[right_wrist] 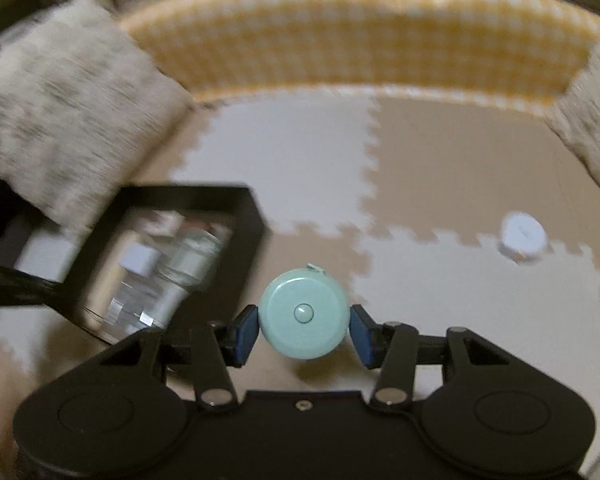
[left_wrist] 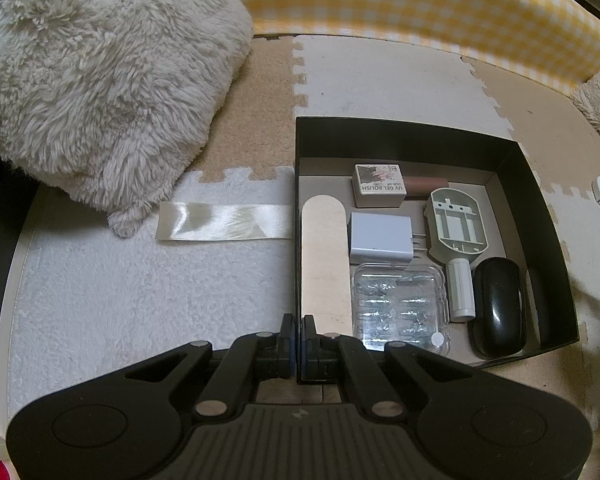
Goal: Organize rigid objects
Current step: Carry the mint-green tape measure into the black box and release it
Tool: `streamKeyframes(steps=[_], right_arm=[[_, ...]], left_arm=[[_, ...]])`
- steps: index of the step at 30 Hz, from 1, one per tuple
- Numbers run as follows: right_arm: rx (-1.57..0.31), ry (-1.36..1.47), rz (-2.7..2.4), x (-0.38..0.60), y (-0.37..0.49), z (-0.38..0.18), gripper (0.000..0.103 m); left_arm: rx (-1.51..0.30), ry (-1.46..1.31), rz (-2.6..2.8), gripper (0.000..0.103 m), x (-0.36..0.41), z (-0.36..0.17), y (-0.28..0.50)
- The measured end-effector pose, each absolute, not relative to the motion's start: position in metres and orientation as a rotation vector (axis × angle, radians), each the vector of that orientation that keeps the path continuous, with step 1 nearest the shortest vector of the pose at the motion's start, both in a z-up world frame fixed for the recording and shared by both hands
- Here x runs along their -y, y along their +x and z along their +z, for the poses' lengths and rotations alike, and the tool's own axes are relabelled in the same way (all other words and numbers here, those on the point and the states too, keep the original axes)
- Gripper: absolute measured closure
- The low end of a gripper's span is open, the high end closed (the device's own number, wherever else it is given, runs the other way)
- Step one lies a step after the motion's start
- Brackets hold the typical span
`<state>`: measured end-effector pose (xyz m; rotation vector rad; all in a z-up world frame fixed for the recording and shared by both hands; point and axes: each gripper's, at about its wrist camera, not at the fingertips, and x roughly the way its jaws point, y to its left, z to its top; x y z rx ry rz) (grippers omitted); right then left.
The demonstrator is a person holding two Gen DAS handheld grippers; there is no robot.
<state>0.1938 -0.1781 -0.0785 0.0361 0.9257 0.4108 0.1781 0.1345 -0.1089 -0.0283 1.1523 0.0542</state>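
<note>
Both pads against mint tape-measure

Black box — mint-green round case — yellow-white gingham cushion.

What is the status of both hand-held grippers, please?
Left hand-held gripper shut on the box wall. Right hand-held gripper holds the mint disc, box to its left. White cap still out.

Ahead of the left tool, a small cream carton in the black box reads "UV GEL POLISH", upside down. The smaller print beneath it is illegible.
</note>
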Motion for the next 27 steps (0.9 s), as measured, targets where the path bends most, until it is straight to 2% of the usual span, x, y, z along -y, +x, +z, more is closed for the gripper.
streamKeyframes(steps=[8, 19, 21, 23, 27], right_arm=[[-0.852, 0.031, 0.520, 0.125, 0.203, -0.062, 0.053], [-0.850, -0.046, 0.532, 0.086, 0.228, -0.082, 0.053], [-0.841, -0.061, 0.516, 0.082, 0.231, -0.085, 0.051], [-0.825, -0.066, 0.503, 0.080, 0.232, -0.089, 0.038], [-0.849, -0.084, 0.511, 0.082, 0.229, -0.093, 0.037]], left_arm=[[-1.152, -0.029, 0.054, 0.101, -0.134, -0.109, 0.178], [-1.153, -0.031, 0.053, 0.101, -0.134, -0.110, 0.178], [-1.153, -0.032, 0.053, 0.101, -0.134, -0.110, 0.178], [-1.153, -0.033, 0.053, 0.101, -0.134, -0.110, 0.178], [-1.153, -0.034, 0.053, 0.101, -0.133, -0.110, 0.177]])
